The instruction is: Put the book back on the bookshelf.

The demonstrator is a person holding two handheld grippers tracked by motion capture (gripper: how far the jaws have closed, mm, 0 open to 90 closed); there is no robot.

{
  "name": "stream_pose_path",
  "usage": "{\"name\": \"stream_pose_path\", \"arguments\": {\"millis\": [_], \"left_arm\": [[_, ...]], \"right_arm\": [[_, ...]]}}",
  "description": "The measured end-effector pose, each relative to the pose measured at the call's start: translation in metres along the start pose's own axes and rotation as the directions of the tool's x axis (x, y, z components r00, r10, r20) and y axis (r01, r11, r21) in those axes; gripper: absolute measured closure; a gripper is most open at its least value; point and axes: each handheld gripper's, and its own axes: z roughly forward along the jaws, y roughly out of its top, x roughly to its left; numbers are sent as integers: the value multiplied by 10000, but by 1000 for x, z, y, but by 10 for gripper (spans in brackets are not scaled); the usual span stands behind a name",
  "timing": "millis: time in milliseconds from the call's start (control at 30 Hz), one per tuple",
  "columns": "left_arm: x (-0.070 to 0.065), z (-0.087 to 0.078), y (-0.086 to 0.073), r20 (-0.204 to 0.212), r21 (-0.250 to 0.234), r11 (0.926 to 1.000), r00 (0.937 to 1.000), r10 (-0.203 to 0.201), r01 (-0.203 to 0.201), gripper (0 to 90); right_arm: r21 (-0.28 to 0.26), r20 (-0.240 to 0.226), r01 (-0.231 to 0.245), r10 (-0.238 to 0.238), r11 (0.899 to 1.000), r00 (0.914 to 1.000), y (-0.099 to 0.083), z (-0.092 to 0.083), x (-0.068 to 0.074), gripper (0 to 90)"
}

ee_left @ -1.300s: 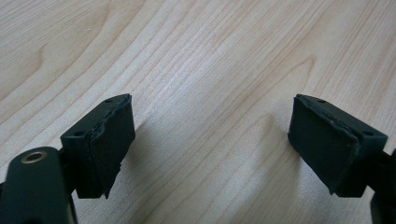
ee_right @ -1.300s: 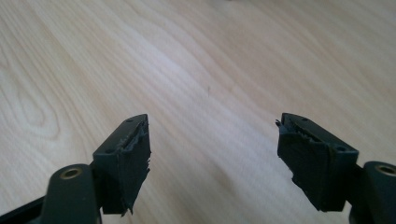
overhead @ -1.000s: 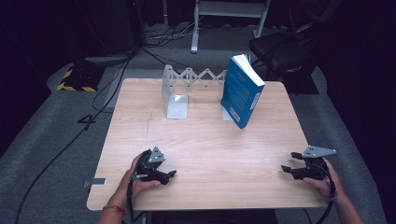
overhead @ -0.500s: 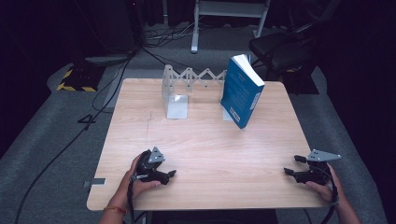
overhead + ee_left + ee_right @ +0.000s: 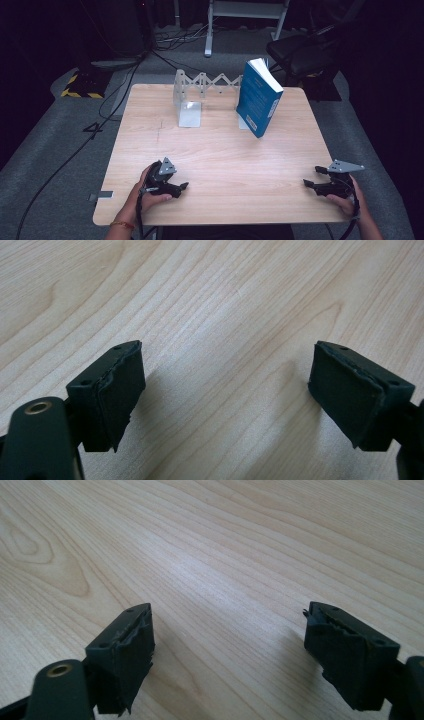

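Resting on table (image 5: 220, 150) | left tool (image 5: 225, 390) wide open, empty | right tool (image 5: 227, 650) wide open, empty

Parted jaws over bare table (image 5: 220, 300)

A big number 4 is marked on the grey floor (image 5: 60, 150). The blue book (image 5: 258, 97) has words on its cover. They are too small to read.

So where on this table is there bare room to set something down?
The broad middle of the table is bare, between the left gripper, the right gripper and the far row. The far edge is crowded: the folding metal rack and the blue book leaning at its right end.
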Motion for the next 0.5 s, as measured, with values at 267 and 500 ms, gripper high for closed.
{"name": "stream_pose_path", "arguments": {"millis": [267, 500], "left_arm": [[0, 0, 0, 38, -7, 10000, 10000, -38, 38, 152], [1, 1, 0, 23, -9, 10000, 10000, -47, 47, 152]], "right_arm": [[1, 12, -3, 3, 10000, 10000, 0, 0, 0, 201], [2, 29, 11, -11, 10000, 10000, 0, 0, 0, 201]]}}
